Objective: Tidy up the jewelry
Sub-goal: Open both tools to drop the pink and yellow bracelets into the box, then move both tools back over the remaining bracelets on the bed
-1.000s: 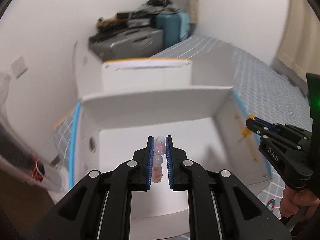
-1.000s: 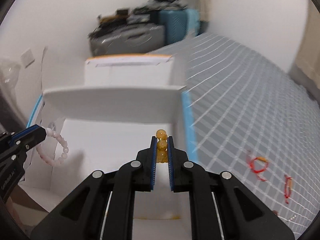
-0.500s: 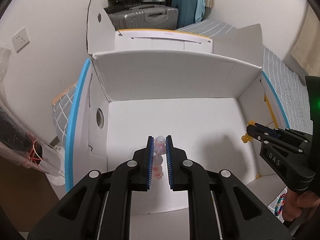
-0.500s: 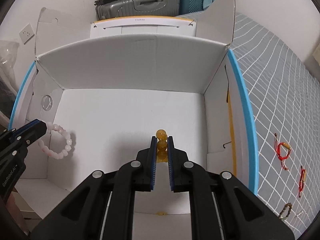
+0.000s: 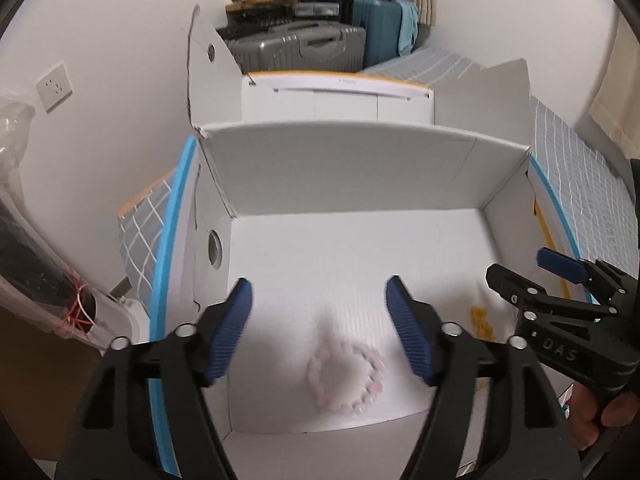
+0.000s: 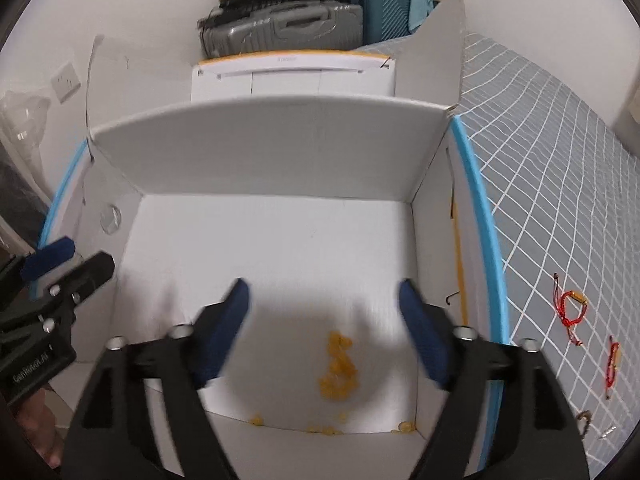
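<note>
While both grippers are held over the white cardboard box (image 5: 340, 184), their jaws are seen spread wide, and they have just been opening. Nothing is gripped by the left gripper (image 5: 319, 332); the pink bead bracelet (image 5: 346, 378) is seen a bit blurred below its fingers, low in the middle of the left wrist view, over the white box floor. Nothing is gripped by the right gripper (image 6: 324, 332) either; the yellow bead bracelet (image 6: 338, 368) is seen bunched up and blurred between and below its fingers, low in the middle of the right wrist view. More yellow beads are seen along the near edge of the box floor. At the right of that view, two red string bracelets (image 6: 572, 312) are laid on the grey checked sheet (image 6: 560, 160), outside the box. At the top, a grey suitcase (image 6: 280, 28) and a blue suitcase (image 6: 396, 0) are stood against the wall.
</note>
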The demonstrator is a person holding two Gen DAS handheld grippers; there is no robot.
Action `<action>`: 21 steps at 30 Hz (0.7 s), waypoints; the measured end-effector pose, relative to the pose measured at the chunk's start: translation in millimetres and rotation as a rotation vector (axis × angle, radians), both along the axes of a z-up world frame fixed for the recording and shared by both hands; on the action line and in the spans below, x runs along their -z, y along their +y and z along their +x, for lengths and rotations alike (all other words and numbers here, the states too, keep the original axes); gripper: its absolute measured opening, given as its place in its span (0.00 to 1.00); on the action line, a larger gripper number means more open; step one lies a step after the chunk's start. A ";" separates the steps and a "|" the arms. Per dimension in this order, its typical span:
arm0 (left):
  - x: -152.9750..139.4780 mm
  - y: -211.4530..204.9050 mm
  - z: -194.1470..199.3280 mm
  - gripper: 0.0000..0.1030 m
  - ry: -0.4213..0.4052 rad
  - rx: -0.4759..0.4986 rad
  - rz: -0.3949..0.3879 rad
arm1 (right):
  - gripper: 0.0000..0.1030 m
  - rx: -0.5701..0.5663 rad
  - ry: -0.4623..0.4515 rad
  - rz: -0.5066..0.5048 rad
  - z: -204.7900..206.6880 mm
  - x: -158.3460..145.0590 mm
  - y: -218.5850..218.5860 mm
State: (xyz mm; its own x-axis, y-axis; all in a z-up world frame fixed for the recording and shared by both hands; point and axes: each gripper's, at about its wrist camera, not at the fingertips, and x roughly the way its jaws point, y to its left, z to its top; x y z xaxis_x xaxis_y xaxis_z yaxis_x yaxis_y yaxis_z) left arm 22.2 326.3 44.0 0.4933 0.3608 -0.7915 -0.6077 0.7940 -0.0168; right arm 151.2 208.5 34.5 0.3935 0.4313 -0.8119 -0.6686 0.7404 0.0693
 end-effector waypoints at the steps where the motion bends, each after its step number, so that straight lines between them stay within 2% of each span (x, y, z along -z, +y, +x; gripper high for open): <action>1: -1.2 -1.1 -0.4 0.74 -0.003 -0.001 0.006 | 0.81 0.009 0.001 0.008 1.6 -1.7 -2.5; 5: -4.8 -3.7 -2.9 0.84 -0.021 -0.008 0.019 | 0.91 0.032 -0.023 0.029 3.4 -8.9 -11.9; 8: -8.8 -8.2 -4.7 0.93 -0.056 -0.008 0.032 | 0.93 0.045 -0.053 0.034 3.0 -16.5 -23.0; 10: -11.6 -11.8 -3.7 0.93 -0.061 -0.002 0.042 | 0.93 0.031 -0.050 0.047 3.0 -20.6 -30.7; 12: -14.4 -17.0 -1.0 0.93 -0.063 0.008 0.045 | 0.93 0.070 -0.094 0.040 3.5 -27.3 -44.5; 21: -36.3 -56.7 18.8 0.95 -0.119 0.096 0.049 | 0.93 0.184 -0.139 0.057 20.0 -48.1 -118.0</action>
State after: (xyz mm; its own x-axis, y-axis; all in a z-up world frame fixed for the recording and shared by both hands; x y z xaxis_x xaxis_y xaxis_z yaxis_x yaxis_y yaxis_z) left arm 41.0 269.6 80.2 0.6166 0.3441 -0.7081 -0.5247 0.8502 -0.0437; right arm 171.2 90.5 82.6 0.5760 0.3852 -0.7210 -0.5284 0.8484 0.0312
